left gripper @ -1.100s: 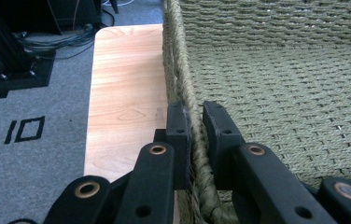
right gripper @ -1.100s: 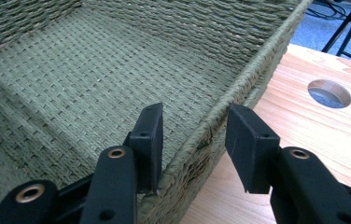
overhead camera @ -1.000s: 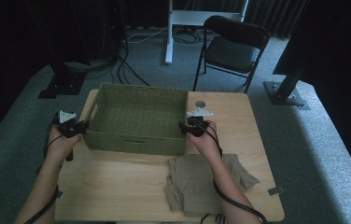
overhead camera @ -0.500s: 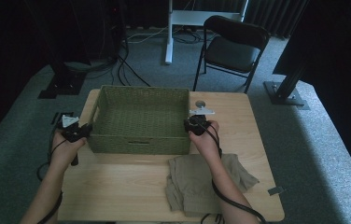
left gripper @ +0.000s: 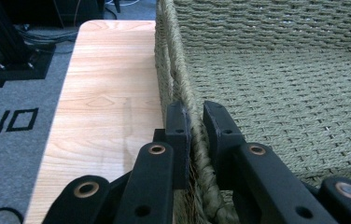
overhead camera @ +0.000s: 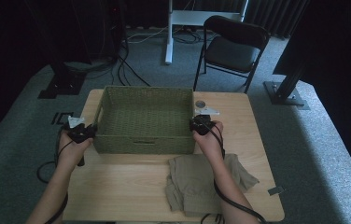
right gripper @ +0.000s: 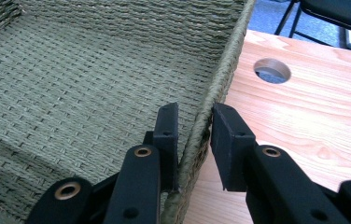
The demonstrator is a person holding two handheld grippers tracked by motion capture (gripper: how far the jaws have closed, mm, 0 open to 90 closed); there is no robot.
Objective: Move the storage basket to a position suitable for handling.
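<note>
A green woven basket (overhead camera: 143, 88) stands empty on the far half of the wooden table (overhead camera: 127, 186). My left gripper (overhead camera: 89, 129) is shut on the rim of its left wall; in the left gripper view the gripper (left gripper: 196, 121) pinches the rope rim (left gripper: 173, 56) tightly. My right gripper (overhead camera: 196, 123) straddles the right wall. In the right gripper view this gripper (right gripper: 193, 119) has the rim (right gripper: 229, 60) running slantwise between its jaws, which have just been closing. A thin gap remains beside the wall.
A crumpled olive cloth (overhead camera: 206, 179) lies on the table's near right part, under my right forearm. A round cable hole (overhead camera: 200, 103) sits just right of the basket. A black folding chair (overhead camera: 232, 46) stands behind the table, with cables on the floor at far left.
The left hand has slid a little to the right, still gripping the left wall. The right gripper's jaws have narrowed around the right wall while that hand stayed put.
</note>
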